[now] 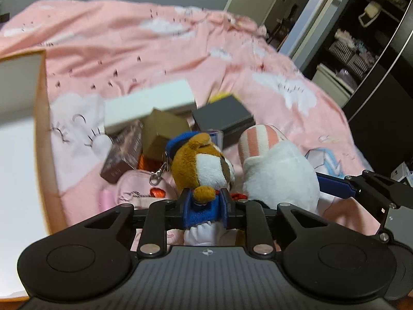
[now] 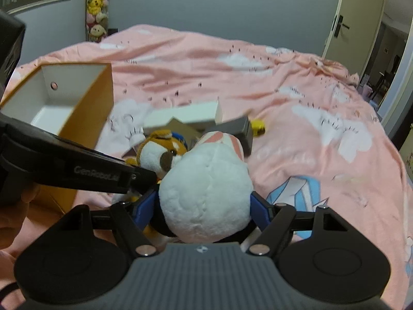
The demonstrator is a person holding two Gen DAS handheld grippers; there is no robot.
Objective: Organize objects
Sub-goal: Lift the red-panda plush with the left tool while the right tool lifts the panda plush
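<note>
- My left gripper [image 1: 205, 202] is clamping the small brown-and-white plush dog [image 1: 204, 165] by its blue-clothed body; the jaws are drawn in narrow, one pad pressing each flank.
- The dog is wearing a blue cap, and a metal keychain clasp [image 1: 156, 177] is hanging off its left side.
- My right gripper [image 2: 204, 206] is gripping the large white plush [image 2: 206, 193]; the jaws are standing wide, with the blue pads [image 2: 144, 208] pressing into both sides of its round body.
- The white plush is sitting just to the right of the dog, touching it, with a pink-and-white striped part [image 1: 258, 139] at its far end.
- Both toys are sitting over the pink cloud-print bedspread [image 1: 155, 49]; I cannot tell whether either is lifted clear of it.
- Beyond the dog, a heap of small boxes is lying: a white box [image 1: 149, 106] is tilting across a tan carton [image 1: 161, 134], a dark grey box [image 1: 223, 116] is sitting to the dog's far right, and a brown packet [image 1: 124, 155] to its left.
- An orange-walled open box [image 2: 77, 103] with a white interior is standing well to the left of the dog.
- The frames are motion-blurred around the box heap, so finer details are not readable.
</note>
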